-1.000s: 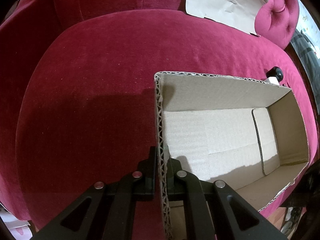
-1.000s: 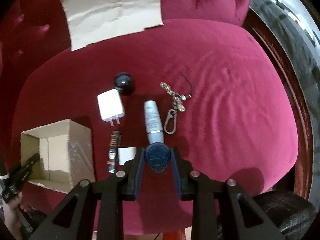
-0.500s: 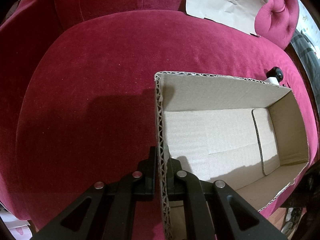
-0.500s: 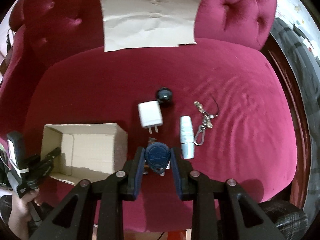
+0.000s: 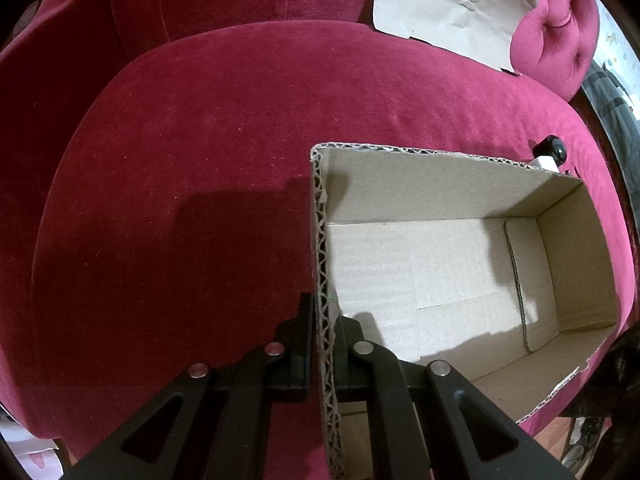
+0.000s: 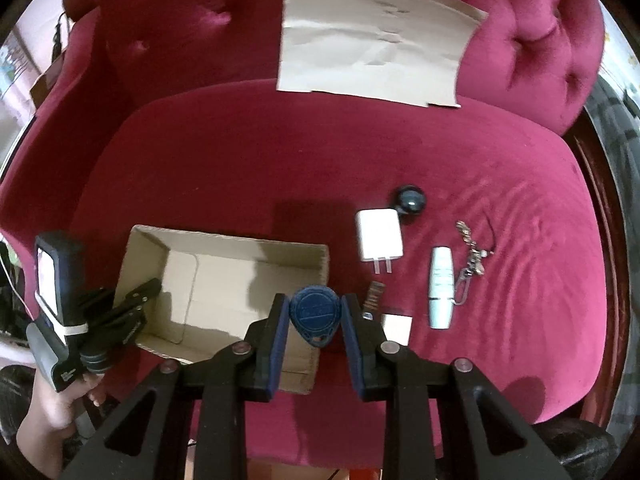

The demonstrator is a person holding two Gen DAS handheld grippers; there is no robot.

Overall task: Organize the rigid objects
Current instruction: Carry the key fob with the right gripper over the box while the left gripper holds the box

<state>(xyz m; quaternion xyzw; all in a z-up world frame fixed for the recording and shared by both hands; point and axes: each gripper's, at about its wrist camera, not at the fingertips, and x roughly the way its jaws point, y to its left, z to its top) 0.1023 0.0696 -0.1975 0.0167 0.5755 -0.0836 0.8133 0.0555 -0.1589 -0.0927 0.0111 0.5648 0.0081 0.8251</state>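
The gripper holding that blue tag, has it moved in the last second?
Yes. The right gripper with the blue tag has moved left, from over the white tube toward the cardboard box.

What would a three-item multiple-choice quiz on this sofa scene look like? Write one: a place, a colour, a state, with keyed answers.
1. Where does the white charger lie?
A. inside the cardboard box
B. on the cushion beside the box
C. on the paper sheet

2. What colour is the key fob in the right gripper?
A. blue
B. white
C. red

3. What is the left gripper doing?
A. hanging open over the cushion
B. clamped shut on the wall of the cardboard box
C. holding the white tube

Answers:
1 B: the charger rests on the red cushion, outside the box's end wall.
2 A: the fob between the pads is dark blue.
3 B: its fingers straddle the corrugated edge, one inside and one outside.
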